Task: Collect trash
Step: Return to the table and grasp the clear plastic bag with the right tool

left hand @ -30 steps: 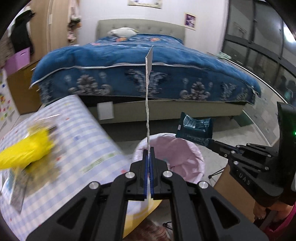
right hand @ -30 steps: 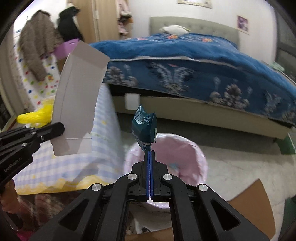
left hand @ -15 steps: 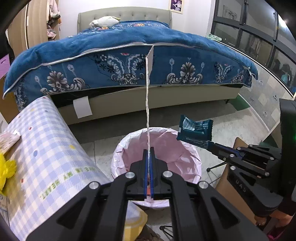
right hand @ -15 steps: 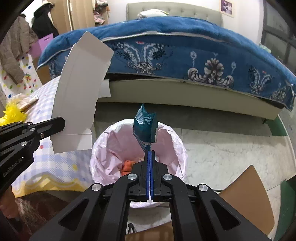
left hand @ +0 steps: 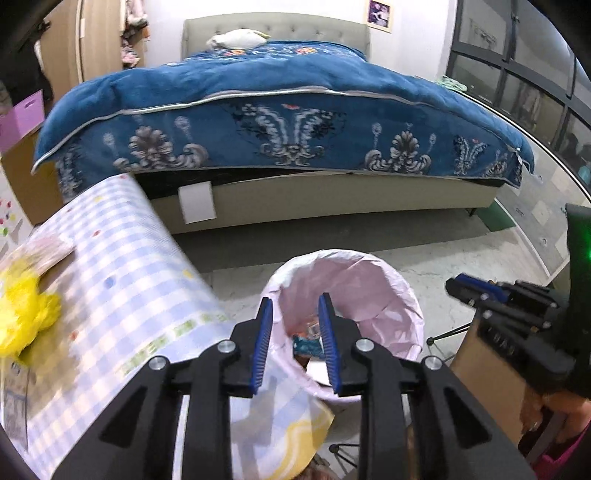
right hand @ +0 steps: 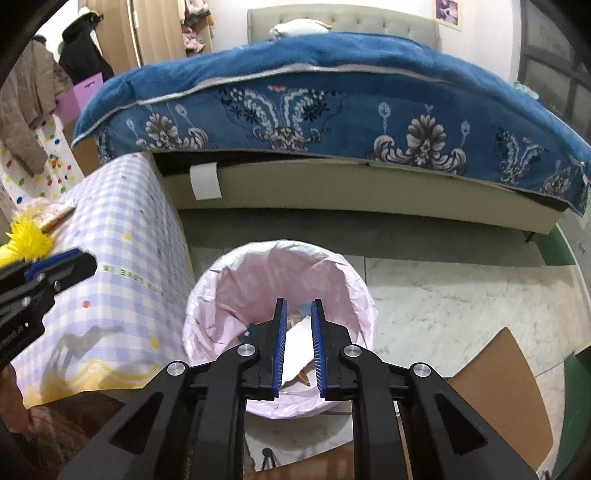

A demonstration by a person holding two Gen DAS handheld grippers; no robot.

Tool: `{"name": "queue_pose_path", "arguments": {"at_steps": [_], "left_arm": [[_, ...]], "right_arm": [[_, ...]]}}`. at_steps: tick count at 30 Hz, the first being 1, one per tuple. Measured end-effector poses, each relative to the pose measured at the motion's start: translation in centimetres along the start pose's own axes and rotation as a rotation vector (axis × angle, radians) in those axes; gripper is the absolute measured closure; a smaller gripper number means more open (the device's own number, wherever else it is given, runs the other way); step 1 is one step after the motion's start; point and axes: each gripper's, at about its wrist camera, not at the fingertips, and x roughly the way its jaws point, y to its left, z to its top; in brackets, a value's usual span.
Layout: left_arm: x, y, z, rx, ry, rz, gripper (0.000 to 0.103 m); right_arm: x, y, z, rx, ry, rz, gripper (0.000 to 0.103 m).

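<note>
Home bedroom: large bed (left hand: 288, 110) with blue floral blanket (right hand: 332, 103), padded headboard (left hand: 275, 31) and pillow (left hand: 236, 37), framed picture (left hand: 379, 14) on the wall. Coats (right hand: 33, 107) hang by wooden wardrobe doors (right hand: 155, 33); a checked-cloth table (right hand: 122, 266) and pink-lined trash bin (right hand: 280, 273) stand on the marble floor (right hand: 461, 291).

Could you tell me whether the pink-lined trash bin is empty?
Not empty: the trash bin holds white cardboard and a blue wrapper.
</note>
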Motion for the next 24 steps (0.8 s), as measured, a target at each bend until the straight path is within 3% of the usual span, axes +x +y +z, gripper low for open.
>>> {"name": "queue_pose_path", "arguments": {"at_steps": [7, 15, 18, 23, 24], "left_arm": [[-5.5, 3.8, -2.6, -0.062, -0.049, 0.058, 0.079], [-11.3, 9.4, -6.6, -0.165, -0.088, 0.165, 0.078], [-13.4, 12.8, -9.0, -0.241, -0.096, 0.217, 0.067], [-16.3, 18.0, -11.6, -0.366, -0.117, 0.312, 0.041], [-16.7, 18.7, -11.9, -0.383, -0.122, 0.329, 0.04]], "right_arm": [[-3.1, 3.8, 0.2, -0.054, -0.049, 0.052, 0.088], [-5.8, 12.0, -0.1, -0.201, -0.076, 0.157, 0.085], [-6.5, 15.3, -0.3, -0.269, -0.084, 0.191, 0.073], [-7.0, 20.7, -0.1, -0.375, -0.092, 0.247, 0.061], [-7.1, 21.6, 0.1, -0.39, -0.096, 0.253, 0.059]]}}
